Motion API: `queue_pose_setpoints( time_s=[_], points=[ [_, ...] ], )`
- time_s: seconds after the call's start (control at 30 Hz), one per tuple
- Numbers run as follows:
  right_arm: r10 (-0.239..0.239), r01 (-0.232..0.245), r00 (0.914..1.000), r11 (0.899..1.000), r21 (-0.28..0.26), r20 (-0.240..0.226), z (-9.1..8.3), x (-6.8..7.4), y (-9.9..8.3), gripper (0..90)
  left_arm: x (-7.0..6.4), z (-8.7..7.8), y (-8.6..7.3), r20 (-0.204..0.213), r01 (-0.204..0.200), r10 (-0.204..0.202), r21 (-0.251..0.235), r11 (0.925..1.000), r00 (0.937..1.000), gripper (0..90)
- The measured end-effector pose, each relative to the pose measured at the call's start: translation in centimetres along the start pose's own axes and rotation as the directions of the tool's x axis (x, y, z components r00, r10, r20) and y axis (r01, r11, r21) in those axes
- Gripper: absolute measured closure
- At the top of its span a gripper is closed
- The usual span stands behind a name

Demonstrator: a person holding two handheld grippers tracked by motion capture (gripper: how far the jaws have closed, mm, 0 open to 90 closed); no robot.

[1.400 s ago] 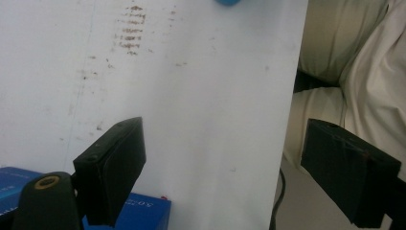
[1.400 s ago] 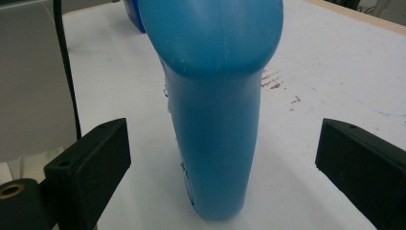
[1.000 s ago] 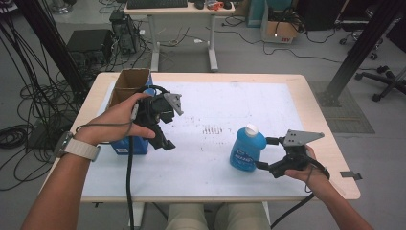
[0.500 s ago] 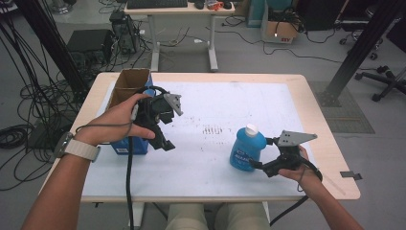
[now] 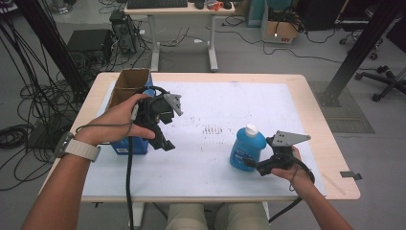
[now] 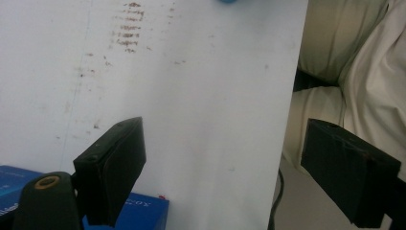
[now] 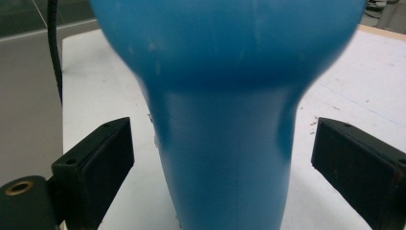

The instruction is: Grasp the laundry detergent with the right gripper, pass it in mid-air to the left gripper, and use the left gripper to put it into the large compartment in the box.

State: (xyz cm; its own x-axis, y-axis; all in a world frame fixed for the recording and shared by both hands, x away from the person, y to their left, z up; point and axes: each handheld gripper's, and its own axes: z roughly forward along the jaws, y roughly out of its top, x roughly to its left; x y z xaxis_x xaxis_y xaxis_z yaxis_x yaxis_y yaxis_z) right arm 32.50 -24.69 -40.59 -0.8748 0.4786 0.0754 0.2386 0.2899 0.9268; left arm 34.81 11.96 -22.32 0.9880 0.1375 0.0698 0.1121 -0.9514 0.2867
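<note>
Blue bottle stands upright near the table's right front, between the right gripper's spread jaws, ready for clamping; left gripper waits open beside the blue box.

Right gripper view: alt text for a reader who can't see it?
A blue bottle stands close up between the right tool's two open black jaws, with a gap on each side and no contact. Behind it lies the white table surface.
</note>
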Motion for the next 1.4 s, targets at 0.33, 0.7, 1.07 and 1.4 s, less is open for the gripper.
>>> queue_pose_setpoints(
  time_s=[0.33, 0.7, 1.07, 1.4],
  points=[
    [0.026, -0.026, 0.9996, 0.999, -0.045, 0.005, 0.8, 0.2, -0.4, 14.3, 0.1, 0.1, 0.0, 0.004, 0.002, -0.002, 0.008, 1.0000, 1.0000, 15.6],
    [0.015, -0.014, 0.9999, 0.998, -0.069, 0.007, 1.2, -0.1, -0.7, 21.3, 0.2, 0.3, 0.1, 0.006, 0.004, -0.004, 0.010, 0.9999, 1.0000, 15.6],
    [0.002, -0.001, 1.0000, 0.996, -0.084, 0.002, 1.3, -0.2, -0.8, 29.1, 0.2, 0.4, 0.1, 0.007, 0.007, -0.007, 0.010, 0.9999, 0.9999, 15.7],
    [-0.007, 0.005, 0.9998, 0.996, -0.084, -0.019, 1.3, 0.1, -0.8, 41.5, 0.3, 0.4, 0.1, 0.009, 0.010, -0.010, 0.011, 0.9999, 0.9999, 15.8]
  ],
)
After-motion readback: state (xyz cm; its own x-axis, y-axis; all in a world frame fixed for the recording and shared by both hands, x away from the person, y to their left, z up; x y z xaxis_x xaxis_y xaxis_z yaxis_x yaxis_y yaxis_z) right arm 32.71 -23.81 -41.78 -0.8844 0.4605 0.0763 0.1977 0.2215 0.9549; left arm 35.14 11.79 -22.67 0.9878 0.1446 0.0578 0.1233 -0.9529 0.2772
